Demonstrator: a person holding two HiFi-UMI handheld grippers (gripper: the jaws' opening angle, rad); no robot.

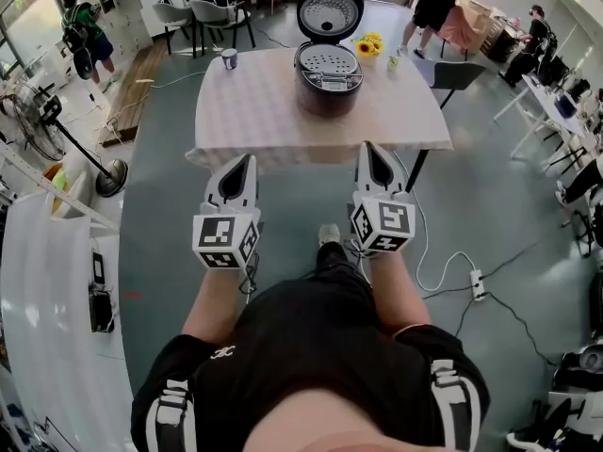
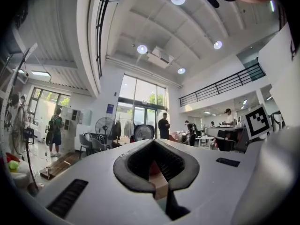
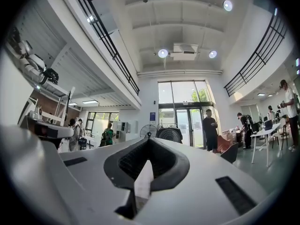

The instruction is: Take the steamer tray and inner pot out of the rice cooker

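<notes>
Where grey floor [image 1: 499, 205] spreads, a table [image 1: 254, 102] stands.

text: none legible | blue wall sign [image 3: 153, 116]: probably lettered, too small

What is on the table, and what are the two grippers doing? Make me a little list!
table: ahead of both grippers
rice cooker: on the table, lid up
steamer tray: sitting in the cooker's top
inner pot: hidden under the tray
cup: far left corner of the table
yellow flowers: right of the cooker
left gripper: shut, empty, short of the table
right gripper: shut, empty, short of the table
</notes>
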